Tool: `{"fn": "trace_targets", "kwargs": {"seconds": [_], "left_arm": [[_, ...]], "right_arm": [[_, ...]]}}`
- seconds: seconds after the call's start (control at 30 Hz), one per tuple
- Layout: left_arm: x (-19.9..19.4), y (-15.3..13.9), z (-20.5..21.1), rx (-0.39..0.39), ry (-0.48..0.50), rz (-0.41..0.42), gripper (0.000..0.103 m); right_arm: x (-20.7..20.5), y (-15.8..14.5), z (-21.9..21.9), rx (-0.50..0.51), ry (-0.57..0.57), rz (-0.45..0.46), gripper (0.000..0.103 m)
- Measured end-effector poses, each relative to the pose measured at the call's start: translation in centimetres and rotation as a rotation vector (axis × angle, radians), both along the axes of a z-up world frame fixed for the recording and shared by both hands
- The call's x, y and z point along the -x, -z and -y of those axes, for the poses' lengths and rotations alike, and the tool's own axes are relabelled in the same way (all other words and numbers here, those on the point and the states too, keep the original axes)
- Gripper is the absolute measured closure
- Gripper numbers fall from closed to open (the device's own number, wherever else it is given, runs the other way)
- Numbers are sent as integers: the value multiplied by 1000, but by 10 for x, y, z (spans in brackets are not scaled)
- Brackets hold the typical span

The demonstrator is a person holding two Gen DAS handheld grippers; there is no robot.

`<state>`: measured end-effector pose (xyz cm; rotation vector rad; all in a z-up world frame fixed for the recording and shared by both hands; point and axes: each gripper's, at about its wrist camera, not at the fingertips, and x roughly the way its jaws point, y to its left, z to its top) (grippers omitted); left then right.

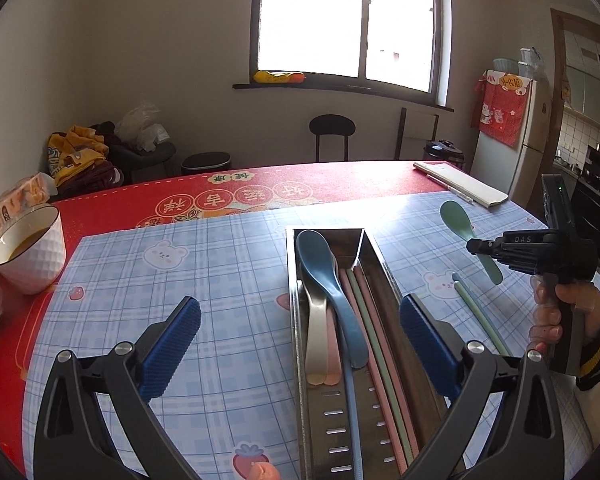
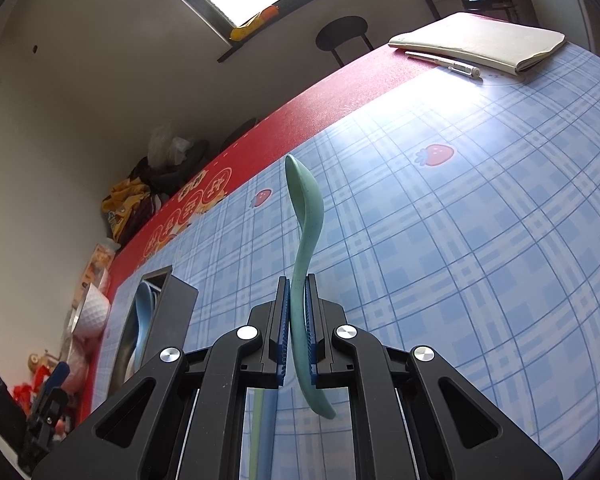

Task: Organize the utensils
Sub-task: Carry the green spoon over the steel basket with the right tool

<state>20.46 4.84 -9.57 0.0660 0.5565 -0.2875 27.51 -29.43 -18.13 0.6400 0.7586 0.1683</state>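
Right tool (image 2: 298,320) clamps the green spoon (image 2: 306,216) by its handle, lifted above the table (image 2: 480,240), right of the metal tray (image 1: 300,320). Left tool (image 1: 300,340) gapes wide over that tray, gripping nothing.

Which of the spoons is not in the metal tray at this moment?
The green spoon. The right hand-held gripper holds it by the handle above the table, while the blue spoon and the pale ones lie in the metal tray.

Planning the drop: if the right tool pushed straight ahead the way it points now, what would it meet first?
The right tool holds the green spoon; ahead lies only the blue plaid mat, probably reached by the spoon's bowl first. Depth is unclear.
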Motion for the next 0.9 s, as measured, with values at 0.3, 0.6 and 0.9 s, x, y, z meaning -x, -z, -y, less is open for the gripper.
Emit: {"fn": "trace_targets", "kwargs": {"seconds": [0.3,0.6,0.9], "left_arm": [[-3,-6,-26,96,-35,2,6],[3,-16,-30,79,-26,37,6],[3,-21,-50,128,-101,44,6]], "right_arm": [[3,3,14,-4,80,-83,95],[10,-39,-14,17,63,-62,95],[15,-63,-86,-54,-50,-59,95]]}}
